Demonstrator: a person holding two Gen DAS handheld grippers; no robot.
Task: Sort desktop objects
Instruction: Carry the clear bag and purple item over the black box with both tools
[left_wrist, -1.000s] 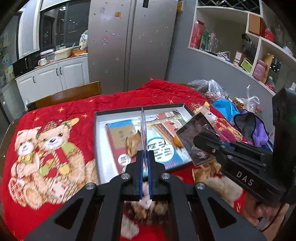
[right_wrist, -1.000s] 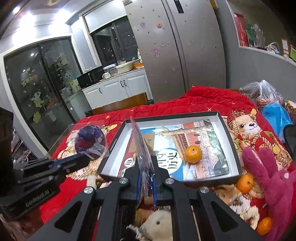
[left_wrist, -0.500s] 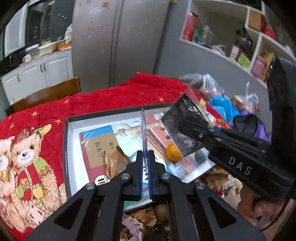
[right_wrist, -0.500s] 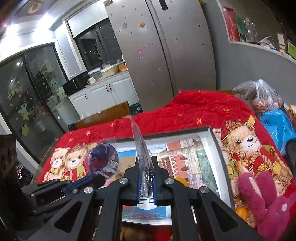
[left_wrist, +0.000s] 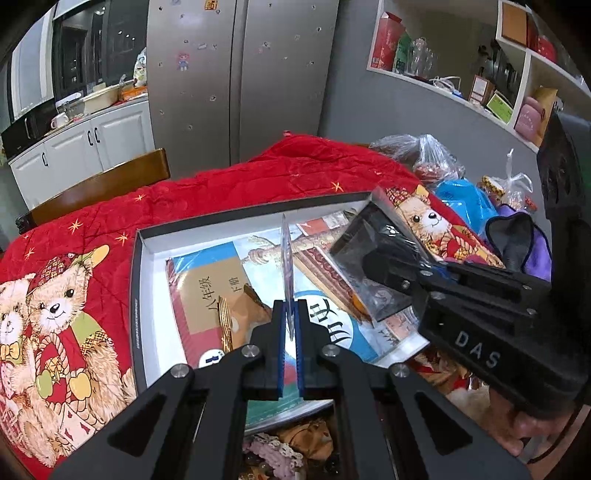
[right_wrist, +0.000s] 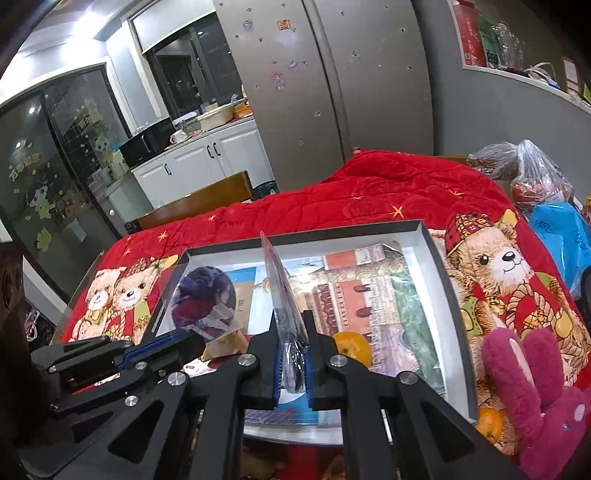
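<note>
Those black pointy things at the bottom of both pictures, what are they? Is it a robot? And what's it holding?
No robot. A person holds a squeeze tool, a gripper, in each hand, with a camera on each looking along its two fingers. So each picture looks out from one gripper and also catches the other one.

The left gripper is shut on a clear card with a round picture; its own camera sees that card edge-on. The right gripper is shut on a dark card in a plastic sleeve.

Below them lies an open box with a book and an orange in it, on a red teddy-bear blanket. A pink plush bunny sits beside the box.
</note>
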